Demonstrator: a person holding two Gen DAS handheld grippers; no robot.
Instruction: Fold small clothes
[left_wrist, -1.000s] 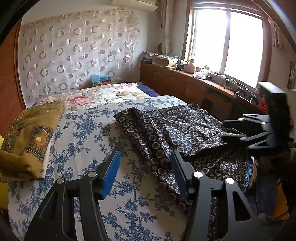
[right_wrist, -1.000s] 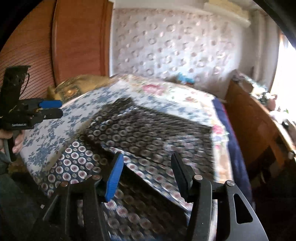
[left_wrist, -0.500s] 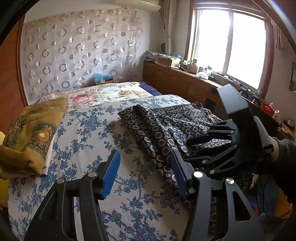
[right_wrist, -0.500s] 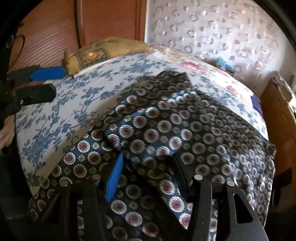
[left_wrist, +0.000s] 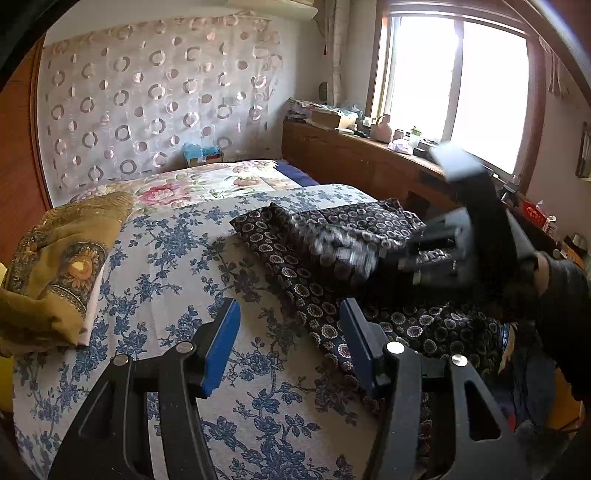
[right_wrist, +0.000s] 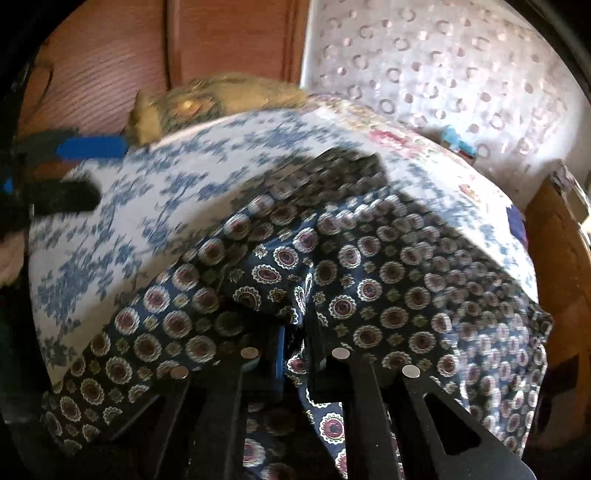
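Right wrist view: right tool (right_wrist: 295, 354) clamped on a bunched fold of the garment (right_wrist: 369, 280).
Garment: dark navy, medallion print, rumpled, lying on the bed (left_wrist: 177, 251).
Left tool (left_wrist: 288, 343): open, holding nothing.

— What was the garment like?
— A dark navy garment (left_wrist: 325, 280) printed with small round medallions, partly folded over itself.
— Where did it lie?
— Spread across the right side of the blue-flowered bedsheet (left_wrist: 177, 266), one fold bunched and lifted (right_wrist: 288, 280), its near edge hanging over the bed's side.
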